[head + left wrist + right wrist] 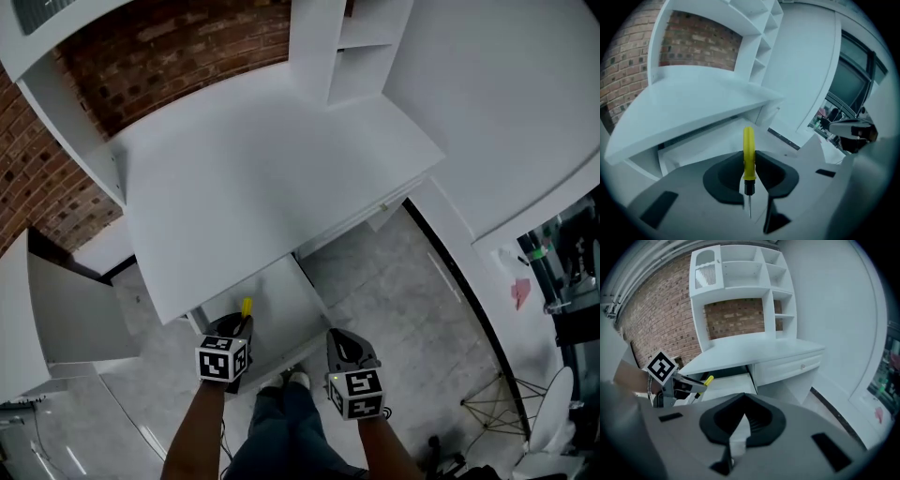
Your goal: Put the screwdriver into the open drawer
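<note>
A screwdriver (748, 140) with a yellow handle sits crosswise in my left gripper (749, 161), which is shut on it. Its handle points ahead and its metal tip points back toward the camera. In the head view the left gripper (239, 323) hovers at the front left corner of the open drawer (281, 300), and the yellow handle (247, 307) sticks out over the drawer. My right gripper (339, 339) hangs to the right of the drawer front. In its own view the right gripper (743, 397) is shut with nothing in it; the left gripper (686, 386) shows at the left.
The white desk top (262, 178) overhangs the drawer, with a shelf hutch (740, 273) and brick wall behind. A closed drawer with a small knob (802, 365) is to the right. A white cabinet (56, 309) stands left. The person's shoes (286, 380) are on the grey floor below.
</note>
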